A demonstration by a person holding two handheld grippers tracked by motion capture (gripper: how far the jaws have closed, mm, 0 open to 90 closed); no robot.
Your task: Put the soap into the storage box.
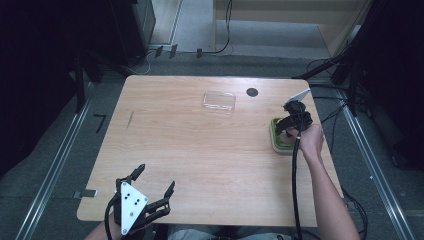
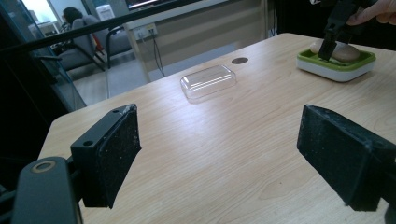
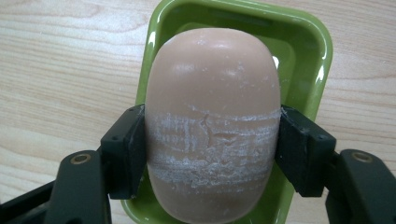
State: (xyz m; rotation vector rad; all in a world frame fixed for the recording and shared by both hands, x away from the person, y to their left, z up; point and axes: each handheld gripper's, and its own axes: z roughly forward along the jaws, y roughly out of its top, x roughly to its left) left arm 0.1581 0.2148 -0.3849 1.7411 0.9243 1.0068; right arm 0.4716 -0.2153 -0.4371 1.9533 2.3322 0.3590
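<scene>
Right gripper view, soap bar (image 3: 212, 126) clamped between the jaws — over green dish (image 3: 308, 51), left jaws agape

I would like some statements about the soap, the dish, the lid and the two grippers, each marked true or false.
1. The right gripper is shut on the soap. True.
2. The soap lies on the bare table. False: it is over the green soap dish.
3. The left gripper is open and holds nothing. True.
4. The clear lid covers the dish. False: it lies apart on the table.
5. The soap surface is smooth everywhere. False: a white scuffed band runs between the fingers.
</scene>
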